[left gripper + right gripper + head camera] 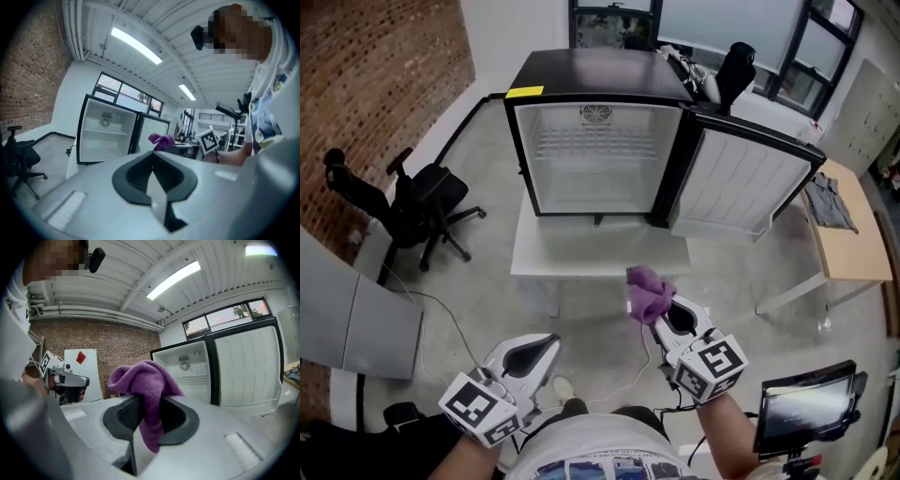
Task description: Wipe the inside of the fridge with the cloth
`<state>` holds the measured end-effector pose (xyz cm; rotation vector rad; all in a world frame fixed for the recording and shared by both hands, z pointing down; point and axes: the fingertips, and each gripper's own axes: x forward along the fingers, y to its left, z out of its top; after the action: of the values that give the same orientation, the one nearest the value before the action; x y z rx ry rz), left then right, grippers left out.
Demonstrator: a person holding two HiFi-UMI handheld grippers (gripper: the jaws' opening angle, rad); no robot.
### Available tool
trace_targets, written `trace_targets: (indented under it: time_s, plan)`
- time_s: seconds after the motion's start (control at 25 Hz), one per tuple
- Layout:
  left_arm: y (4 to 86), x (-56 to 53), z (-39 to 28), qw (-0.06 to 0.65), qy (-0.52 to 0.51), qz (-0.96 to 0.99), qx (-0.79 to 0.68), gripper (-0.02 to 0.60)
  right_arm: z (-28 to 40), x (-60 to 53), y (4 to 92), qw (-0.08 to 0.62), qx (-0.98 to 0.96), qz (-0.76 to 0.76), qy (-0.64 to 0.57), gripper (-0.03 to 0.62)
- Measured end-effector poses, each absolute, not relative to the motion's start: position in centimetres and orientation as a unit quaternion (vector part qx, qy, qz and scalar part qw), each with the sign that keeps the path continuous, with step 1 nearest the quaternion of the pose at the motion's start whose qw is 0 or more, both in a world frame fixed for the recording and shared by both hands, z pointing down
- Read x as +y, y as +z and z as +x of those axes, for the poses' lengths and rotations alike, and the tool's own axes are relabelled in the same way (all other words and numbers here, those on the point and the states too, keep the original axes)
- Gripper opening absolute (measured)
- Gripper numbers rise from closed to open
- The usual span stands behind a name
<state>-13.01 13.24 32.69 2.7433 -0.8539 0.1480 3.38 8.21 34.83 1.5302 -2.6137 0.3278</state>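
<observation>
right tongs (656, 319) point toward the open fridge (595, 141), clamping the purple cloth (649, 292); left tongs (549, 345) sit lower, closed and empty.

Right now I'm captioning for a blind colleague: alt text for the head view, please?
Seen from above, the right hand-held gripper is shut on a purple cloth, short of a small black fridge standing on a low white table with its door swung open to the right. The left hand-held gripper, shut and empty, is at lower left.
</observation>
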Motion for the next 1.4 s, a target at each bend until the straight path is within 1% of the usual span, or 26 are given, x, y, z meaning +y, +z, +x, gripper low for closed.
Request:
trace_targets:
  time_s: [0.2,0.52,0.92,1.4]
  plan:
    - [32.6,10.2,-16.1,0.118,0.057,0.953,-0.271,0.006,1.3,3.4,34.3,0.028,-0.835,0.542,0.095,0.080]
    - [32.2,5.5,-18.5,0.126,0.047,0.949,-0.284,0.006,-0.3,-5.5,32.4,0.013,-0.834,0.547,0.073,0.080]
    - [30.7,-2.1,-16.4,0.121,0.031,0.938,-0.322,0.006,0.3,-19.0,31.1,0.012,-0.852,0.521,0.054,0.080]
    - [29.8,-6.8,-15.0,0.113,0.029,0.928,-0.353,0.006,-4.6,-34.6,32.3,0.039,-0.871,0.489,0.031,0.080]
